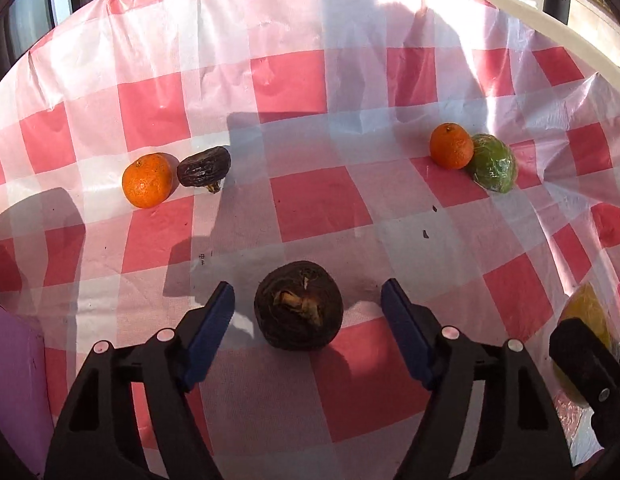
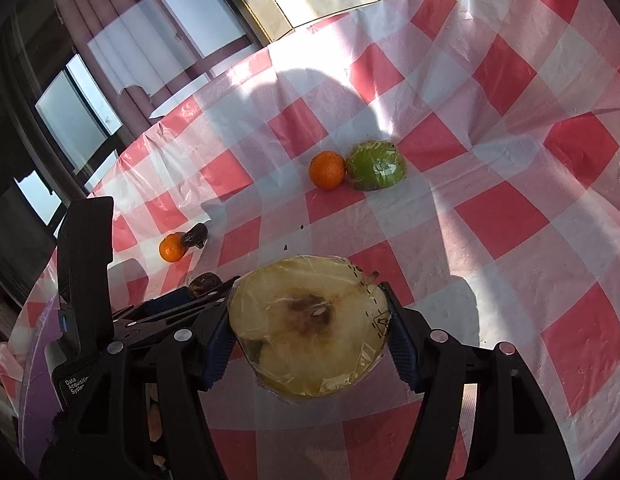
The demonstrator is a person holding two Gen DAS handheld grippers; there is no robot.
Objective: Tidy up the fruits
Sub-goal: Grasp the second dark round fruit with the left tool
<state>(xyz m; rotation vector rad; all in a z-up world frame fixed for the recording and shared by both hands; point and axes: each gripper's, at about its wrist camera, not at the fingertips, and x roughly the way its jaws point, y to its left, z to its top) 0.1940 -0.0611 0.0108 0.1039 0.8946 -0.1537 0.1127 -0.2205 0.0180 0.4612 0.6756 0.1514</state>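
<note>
Left tongs released, jaws either side of a dark round fruit on the table, not touching it. We judge it firm and light; take it across the middle, stem scar up. Right tongs clenched on a wrapped pear half, cut face up; film looks slippery, flesh soft, so grip gently by the rind. Beyond: orange touching a shrivelled fruit; second orange against a wrapped green fruit.
</note>
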